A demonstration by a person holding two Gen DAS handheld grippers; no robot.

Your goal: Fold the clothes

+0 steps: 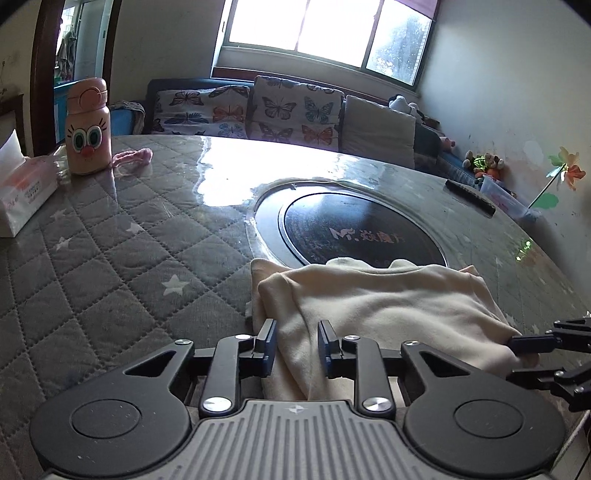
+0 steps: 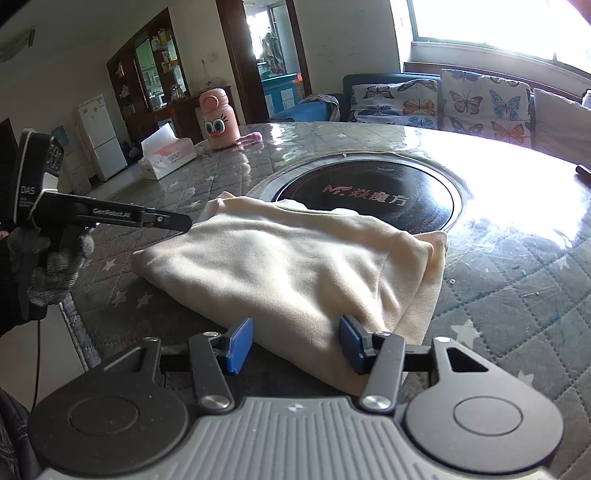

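Two grippers at a folded cream garment point(image 2: 295, 266) on the quilted table point(image 1: 110, 258), left gripper point(image 1: 296, 345) fingers apart astride a fold, right gripper point(image 2: 295, 341) fingers apart around its near edge, pink bottle point(image 1: 88, 125) at ten o'clock.

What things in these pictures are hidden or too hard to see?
- Left wrist view: the cream garment's near edge, hidden under the left gripper.
- Left wrist view: the window scene, washed out by glare.
- Right wrist view: the tissue box's lettering, too small.
- Right wrist view: the dark object at the right edge, cut off.
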